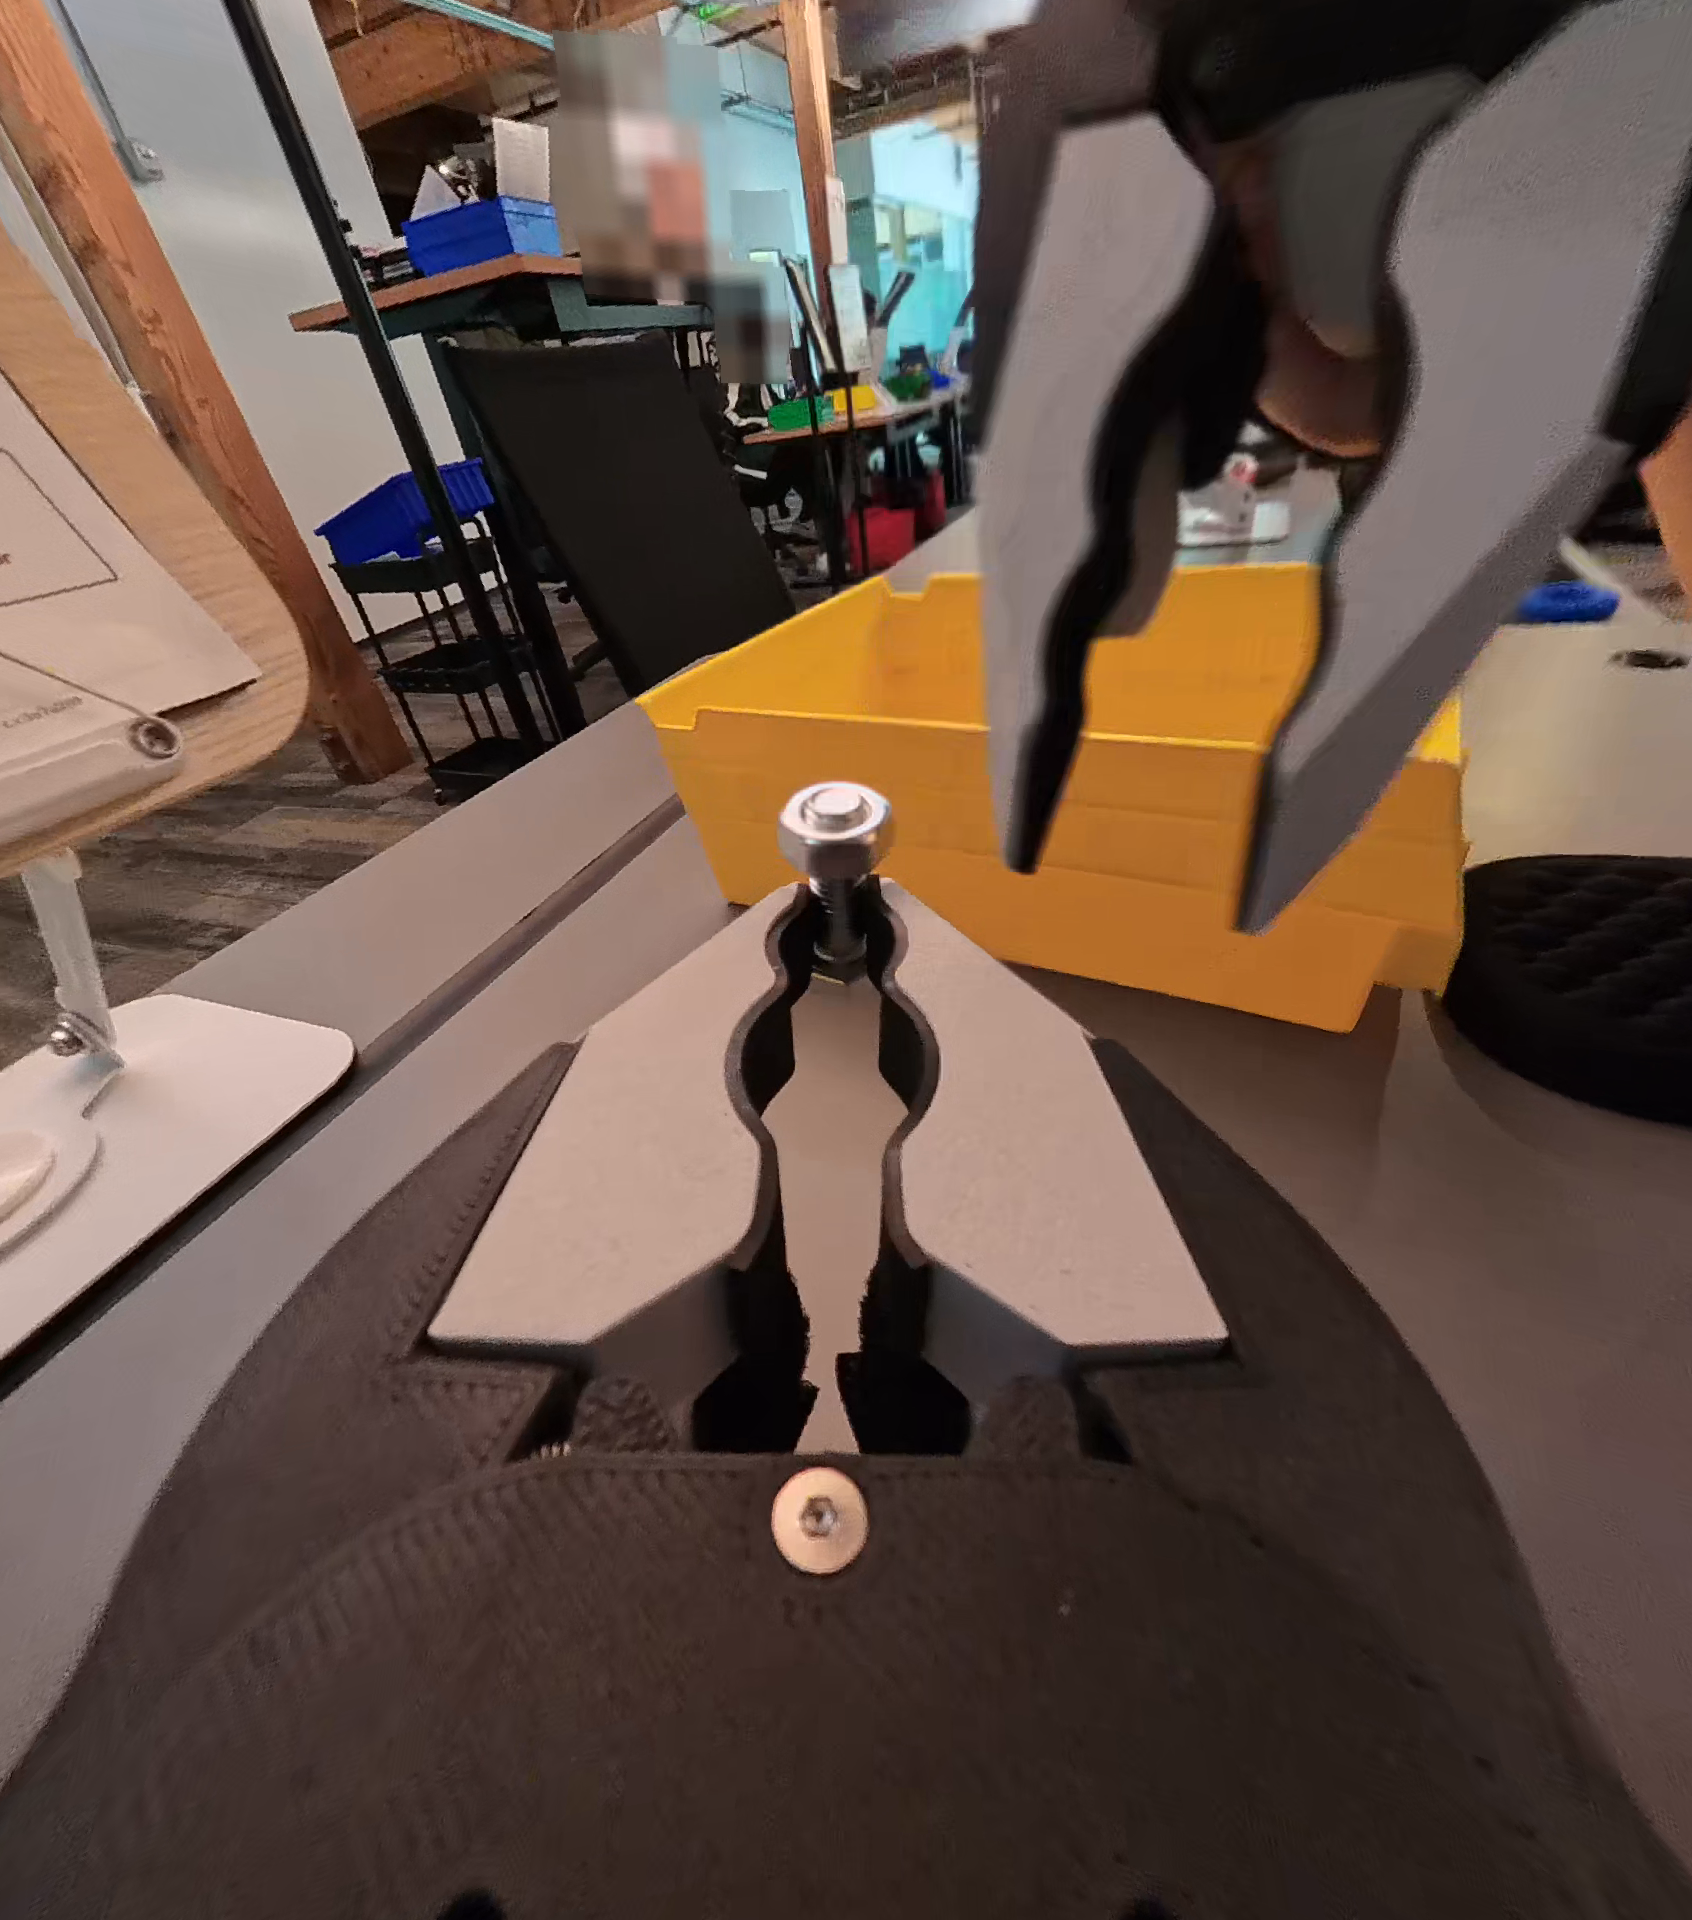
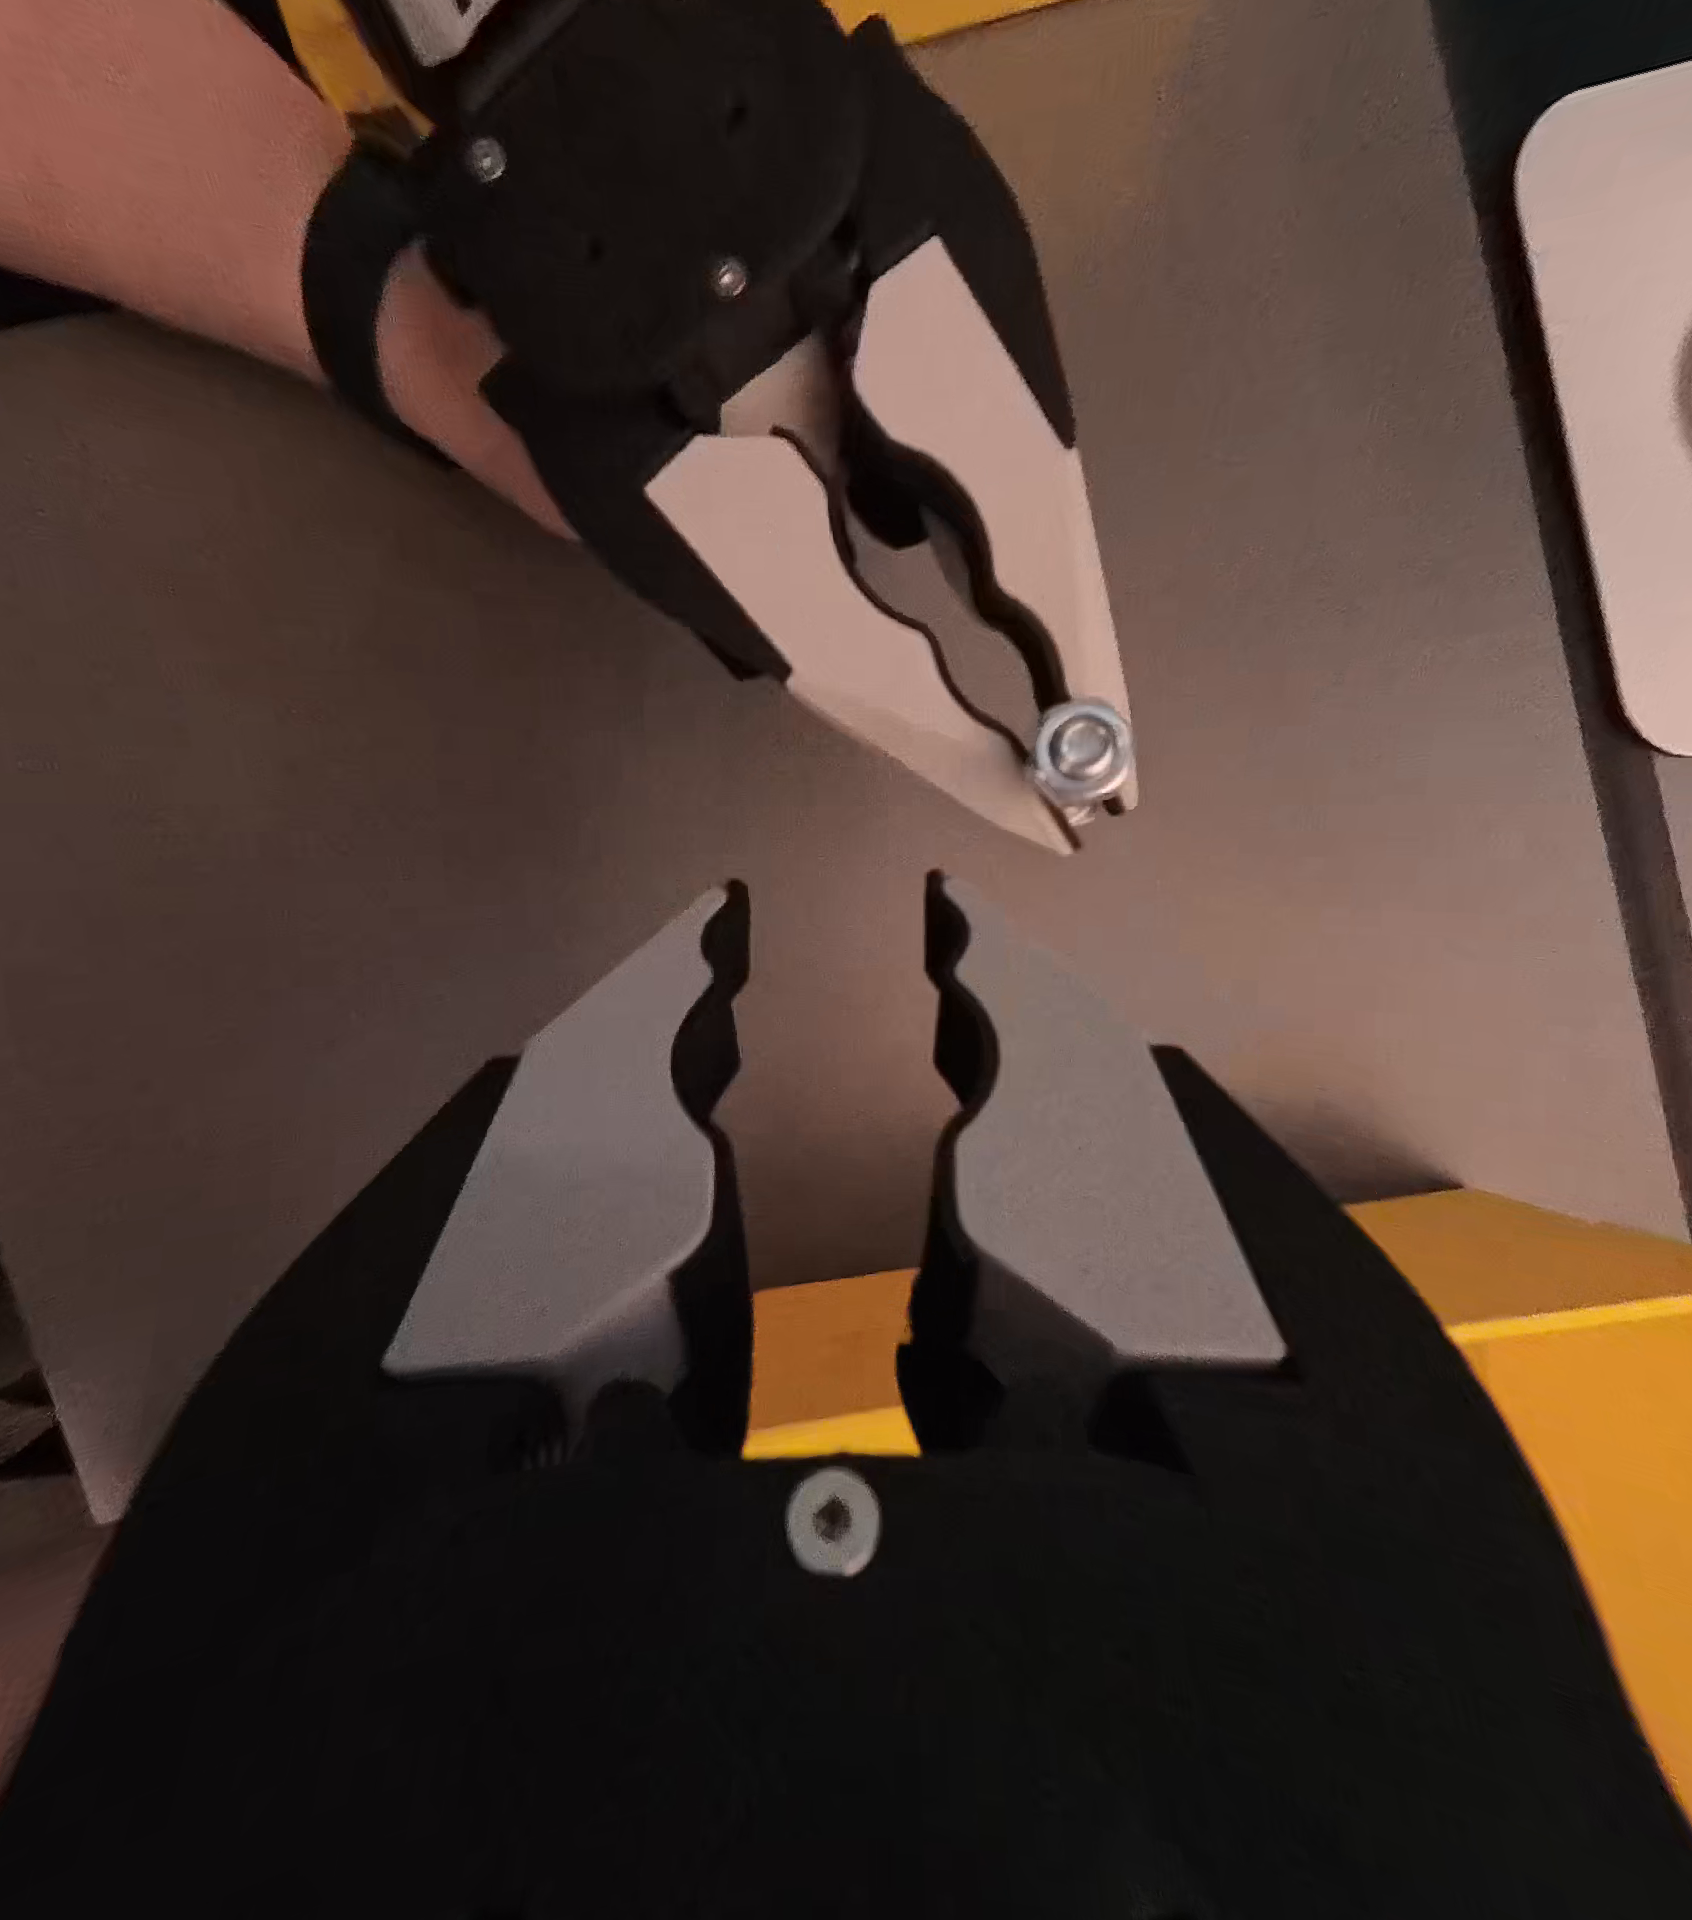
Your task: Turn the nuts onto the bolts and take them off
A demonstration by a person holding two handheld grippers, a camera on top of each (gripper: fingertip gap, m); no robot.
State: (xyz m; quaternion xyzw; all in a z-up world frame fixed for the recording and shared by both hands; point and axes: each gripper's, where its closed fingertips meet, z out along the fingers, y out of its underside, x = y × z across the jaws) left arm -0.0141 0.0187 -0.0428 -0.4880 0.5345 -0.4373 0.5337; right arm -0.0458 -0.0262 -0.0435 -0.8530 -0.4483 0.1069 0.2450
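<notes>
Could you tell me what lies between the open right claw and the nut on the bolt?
Nothing: in the right wrist view only bare grey table shows between right claw and nut.

Bare desk [image 2: 302, 727] lies open left of the held bolt [image 1: 837, 914]. A yellow bin [image 1: 925, 748] stands close behind it, a white stand base [image 1: 146, 1101] at the left, and the right tongs [image 1: 1143, 894] hang open above the bin.

A silvery hex nut [image 1: 835, 828] sits threaded at the top end of a bolt [image 1: 834, 920], near the centre of the left wrist frame. The bolt stands upright, its dark threaded shank showing below the nut, its lower part pinched between the tips of the left hand-held gripper [image 1: 834, 940].
</notes>
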